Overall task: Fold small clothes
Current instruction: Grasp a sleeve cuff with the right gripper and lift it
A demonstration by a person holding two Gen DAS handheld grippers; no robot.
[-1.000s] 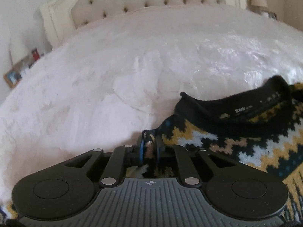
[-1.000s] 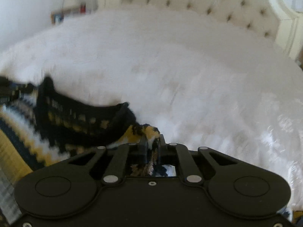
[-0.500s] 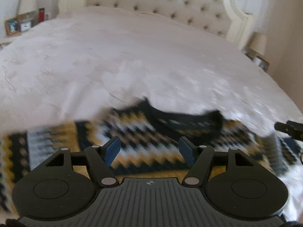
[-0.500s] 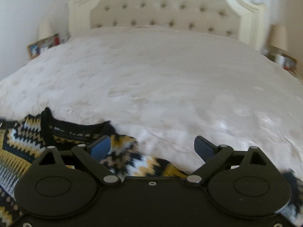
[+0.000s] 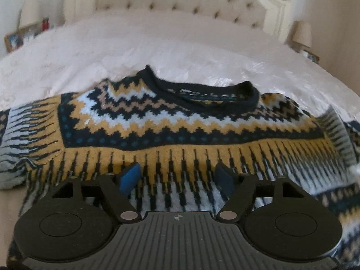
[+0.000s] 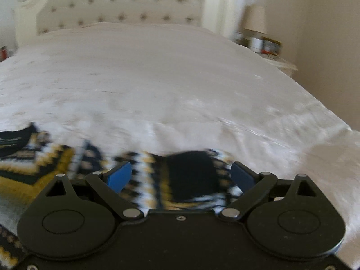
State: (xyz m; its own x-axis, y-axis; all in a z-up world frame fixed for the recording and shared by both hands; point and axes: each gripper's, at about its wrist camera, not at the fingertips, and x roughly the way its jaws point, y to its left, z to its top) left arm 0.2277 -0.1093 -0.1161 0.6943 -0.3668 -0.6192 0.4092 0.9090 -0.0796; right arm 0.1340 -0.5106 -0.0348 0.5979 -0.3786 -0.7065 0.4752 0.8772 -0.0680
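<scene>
A small knitted sweater (image 5: pixel 171 126) with navy, mustard, white and tan zigzags lies flat on the white bed, its navy collar (image 5: pixel 202 90) toward the headboard. My left gripper (image 5: pixel 176 175) hovers over the sweater's chest; its jaws are opening and nothing is pinched between the blue pads (image 5: pixel 129 176). In the right wrist view, my right gripper (image 6: pixel 180 176) stands wide open above the sweater's right sleeve (image 6: pixel 191 175), whose dark cuff shows blurred between the fingers without being gripped. The sweater's body (image 6: pixel 29 164) runs off to the left there.
A white bedspread (image 5: pixel 112 51) covers the bed up to a tufted cream headboard (image 5: pixel 180 6). Nightstands with lamps and small items stand on both sides (image 6: pixel 263 42) (image 5: pixel 24 33). The bed's right edge (image 6: pixel 333 121) drops off near the sleeve.
Both grippers let go of the sweater's shoulders and opened. Each then pulled back from the collar: the left now sits over the chest, the right swung out over the right sleeve.
</scene>
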